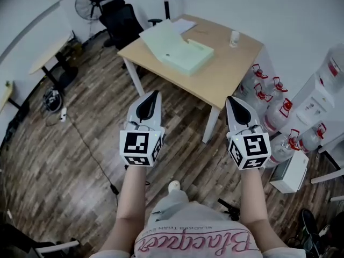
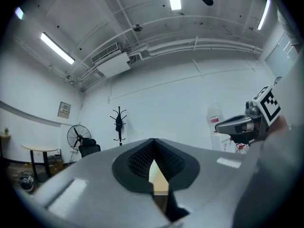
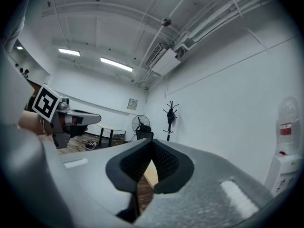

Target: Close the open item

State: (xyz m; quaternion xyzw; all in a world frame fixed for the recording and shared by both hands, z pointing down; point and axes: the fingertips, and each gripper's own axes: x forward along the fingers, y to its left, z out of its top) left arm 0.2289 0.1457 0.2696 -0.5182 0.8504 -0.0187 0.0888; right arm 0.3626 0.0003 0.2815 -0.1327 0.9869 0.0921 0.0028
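Pale-green case (image 1: 189, 58), lid open leftward, lies diagonally; left gripper (image 1: 154, 94) and right gripper (image 1: 231, 99) jaws clenched empty.

We stood before the table (image 1: 226, 77), the left gripper (image 1: 155, 94) and the right gripper (image 1: 230, 99) side by side, just short of its near edge. On the table's left part lay the open case (image 1: 180, 50), with a sheet of paper (image 1: 183, 24) behind it and a small bottle (image 1: 234, 38) to its right. Behind the table's left corner stood a chair (image 1: 121, 20), with a fan (image 1: 95, 1) to its left. Water jugs (image 1: 269, 98) sat on the floor (image 1: 80, 160) right of the table, a dispenser (image 1: 322, 90) to their right.
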